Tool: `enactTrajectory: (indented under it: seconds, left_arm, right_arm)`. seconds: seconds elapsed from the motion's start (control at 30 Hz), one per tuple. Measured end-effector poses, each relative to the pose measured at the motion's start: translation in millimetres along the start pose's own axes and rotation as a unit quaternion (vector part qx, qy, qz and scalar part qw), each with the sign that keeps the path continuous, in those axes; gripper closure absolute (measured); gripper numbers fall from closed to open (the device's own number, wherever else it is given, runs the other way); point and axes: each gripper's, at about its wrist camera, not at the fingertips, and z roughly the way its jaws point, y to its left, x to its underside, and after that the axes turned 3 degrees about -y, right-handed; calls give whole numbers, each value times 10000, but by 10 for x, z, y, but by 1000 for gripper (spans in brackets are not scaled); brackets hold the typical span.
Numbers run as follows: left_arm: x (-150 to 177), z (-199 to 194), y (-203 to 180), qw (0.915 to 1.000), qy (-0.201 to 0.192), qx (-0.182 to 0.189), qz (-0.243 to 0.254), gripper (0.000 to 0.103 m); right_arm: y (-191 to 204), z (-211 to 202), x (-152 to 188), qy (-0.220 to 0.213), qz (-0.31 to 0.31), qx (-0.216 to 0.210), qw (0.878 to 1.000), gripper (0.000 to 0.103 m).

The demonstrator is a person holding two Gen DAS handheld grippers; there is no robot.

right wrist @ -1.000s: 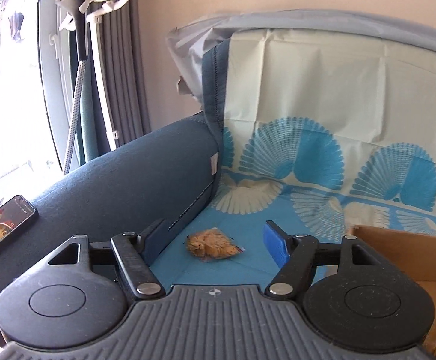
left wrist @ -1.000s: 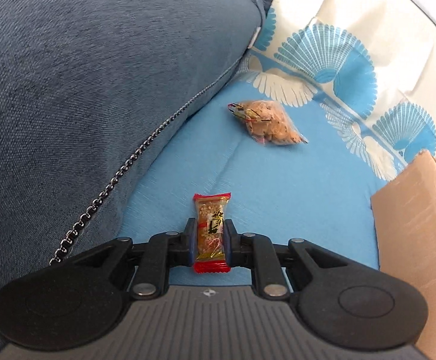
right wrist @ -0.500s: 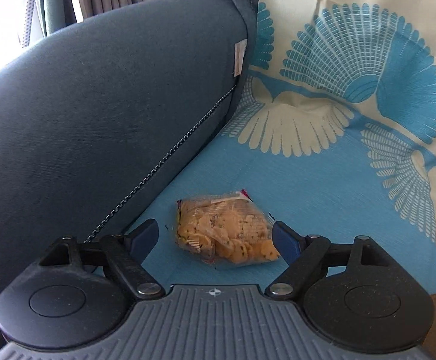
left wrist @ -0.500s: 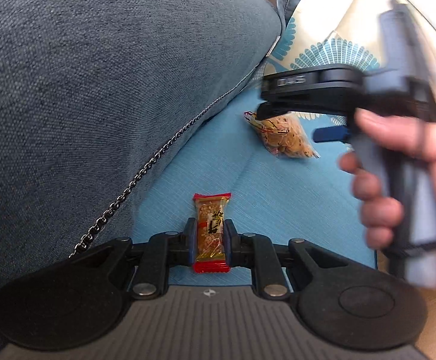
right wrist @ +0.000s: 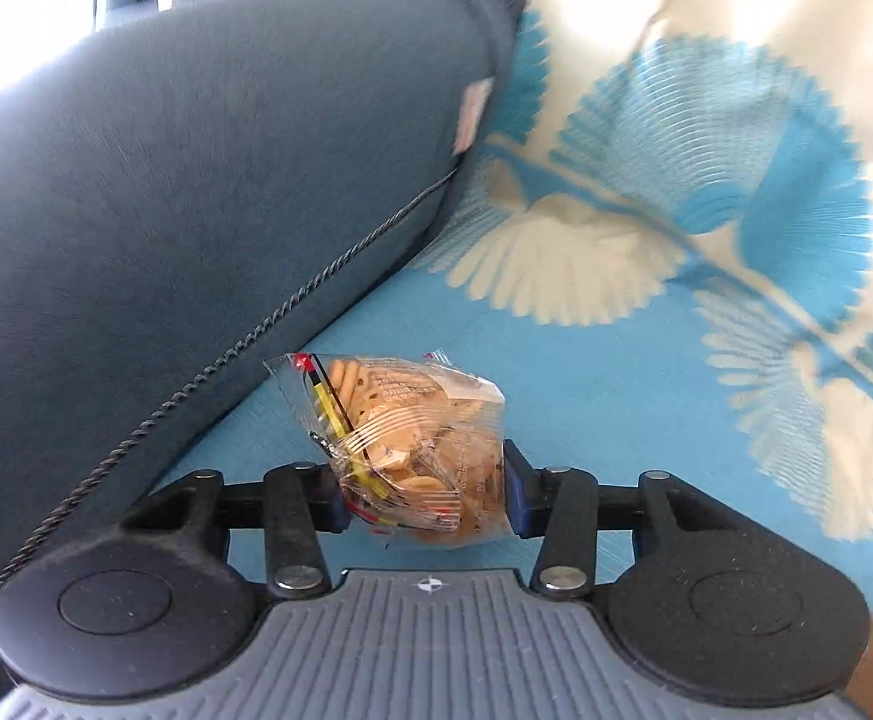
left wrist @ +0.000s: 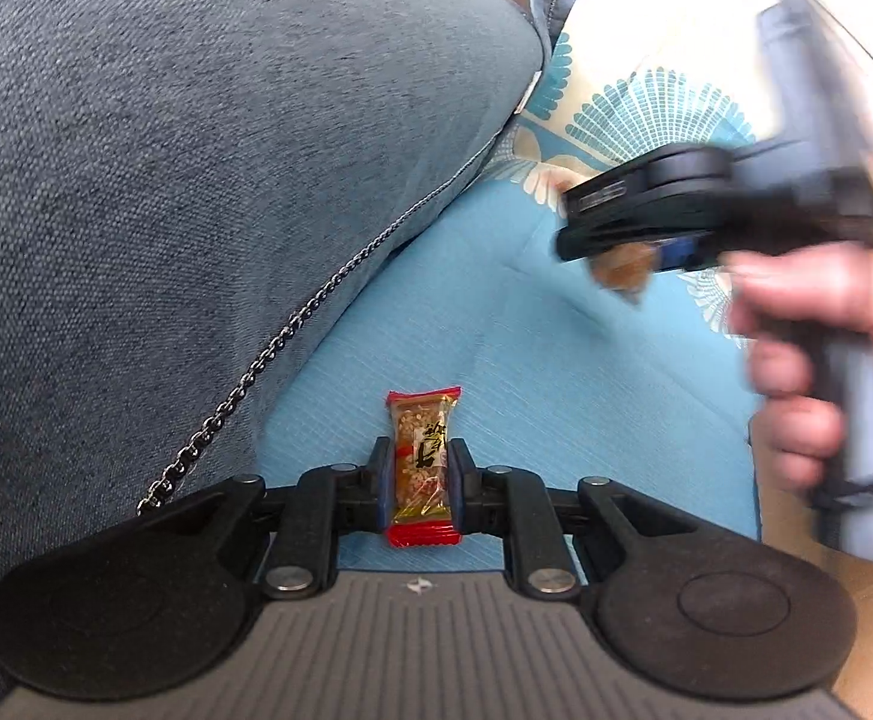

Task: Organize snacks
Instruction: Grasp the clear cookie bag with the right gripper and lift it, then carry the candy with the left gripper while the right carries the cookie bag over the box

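The big dark blue sofa arm point(left wrist: 196, 180) fills the space to the left of both tongs; it is soft and round, and a thin dark chain point(left wrist: 268, 354) runs along its bottom edge, down to just left of the left tongs. A blue cloth with white and blue fan shapes point(right wrist: 646, 300) covers the seat under and ahead of both tongs, and goes up the sofa back on the far right.

In the left wrist view a person's hand point(left wrist: 814, 360) holds the right tongs point(left wrist: 634, 252) far ahead and to the right of the left tongs; this part is blurry.

The right tongs point(right wrist: 424, 498) are closing; a clear bag of small biscuits point(right wrist: 412, 438) sits right between the two blue pads, and both pads press on its sides, so the bag is held; the plastic looks squeezed; most of the bag sticks out ahead of the pads, leaning a little to the left, near the sofa arm; I cannot tell if its bottom touches the cloth.

The left tongs point(left wrist: 418, 486) are almost fully closed; they pinch a small thin snack bar point(left wrist: 421, 468) with red ends and a see-through middle; the bar stands straight between the pads, one red end poking out ahead and one toward the camera; the blue cloth lies right below it.
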Motion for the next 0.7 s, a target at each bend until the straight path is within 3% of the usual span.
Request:
enactTrajectory:
  seconds: [0.23,0.37,0.47,0.57,0.7]
  left_arm:
    - [26,-200,-90,9981,-225,458,358,84]
    - [-40,-349,-178,9917,-94,1134,607,84]
    - [-138,-611,-282,9861,-171,1310,1003,84]
    - [-131,-971,-332,9760,-394,1653,1362,84]
    - [71,-1299,-316,9668,-670,1782,1704,84]
  right_arm:
    - [-171,-1384,225,-795,321,-90,9963,56]
    - [-300,-2277,637,-1417,807,-368,9859,55]
    - [-368,-2805,959,-1748,999,-420,9786,55]
    - [-460,-3180,1265,-2014,1258,-441,9704,55]
    - [-530,-3406,1628,-2283,1466,-316,9620,55]
